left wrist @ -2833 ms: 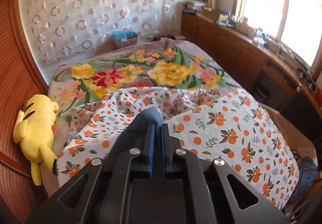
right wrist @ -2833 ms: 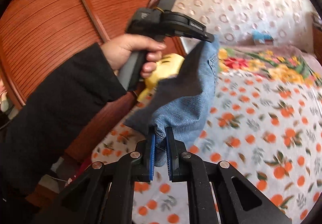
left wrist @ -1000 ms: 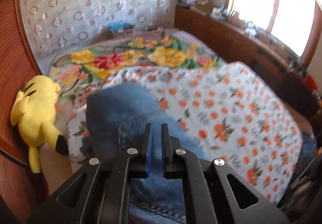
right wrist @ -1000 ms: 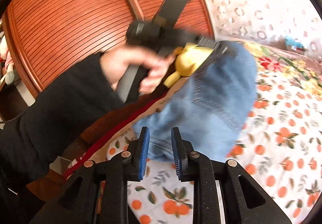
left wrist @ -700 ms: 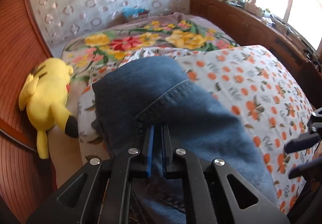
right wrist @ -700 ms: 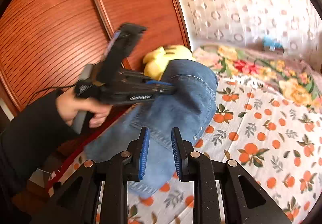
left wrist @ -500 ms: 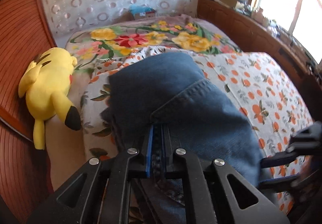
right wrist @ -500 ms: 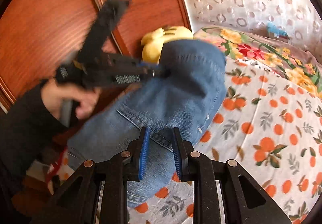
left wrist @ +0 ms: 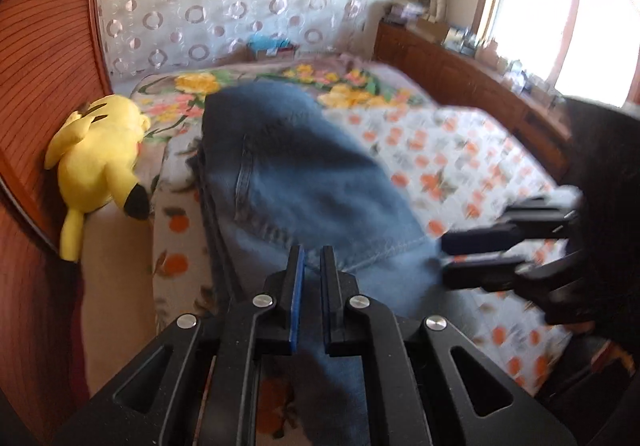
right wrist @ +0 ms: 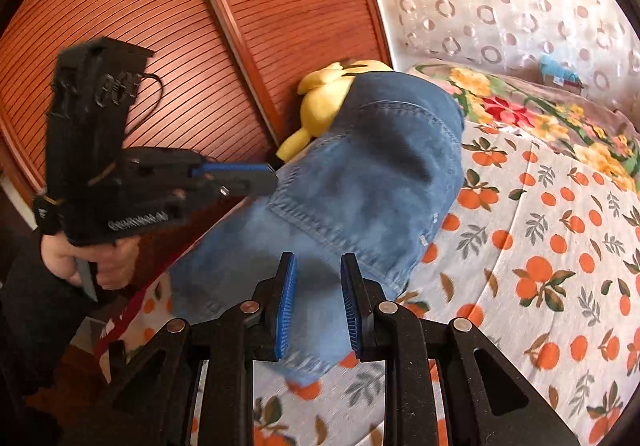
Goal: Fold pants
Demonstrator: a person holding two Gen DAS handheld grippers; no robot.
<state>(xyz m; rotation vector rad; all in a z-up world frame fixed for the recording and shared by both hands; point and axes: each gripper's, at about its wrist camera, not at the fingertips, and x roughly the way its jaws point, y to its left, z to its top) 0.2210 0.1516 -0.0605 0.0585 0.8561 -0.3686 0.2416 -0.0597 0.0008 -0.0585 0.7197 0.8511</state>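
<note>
Blue denim pants (left wrist: 300, 173) lie spread lengthwise on the orange-print sheet (left wrist: 440, 157), reaching from the floral blanket down under my left gripper (left wrist: 312, 258). Its jaws are nearly together, and denim fills the slit between them. From the right wrist, the left gripper (right wrist: 272, 177) meets the left edge of the pants (right wrist: 380, 173) near a pocket seam, with a hand (right wrist: 100, 266) on its handle. My right gripper (right wrist: 318, 260) hovers over the near end of the pants with nothing between its pads. The left wrist view shows the right gripper (left wrist: 445, 257) blurred beside the pants' right edge.
A yellow plush toy (left wrist: 100, 157) lies against the red-brown slatted wood wall (right wrist: 160, 5), just left of the pants. A floral blanket (left wrist: 320, 85) covers the far end of the bed. Cluttered wooden cabinets (left wrist: 460, 73) run under the window on the right.
The pants have gone from hanging between the grippers to lying flat on the sheet. My left gripper has swung lower along their left side. The right gripper now shows beside the pants.
</note>
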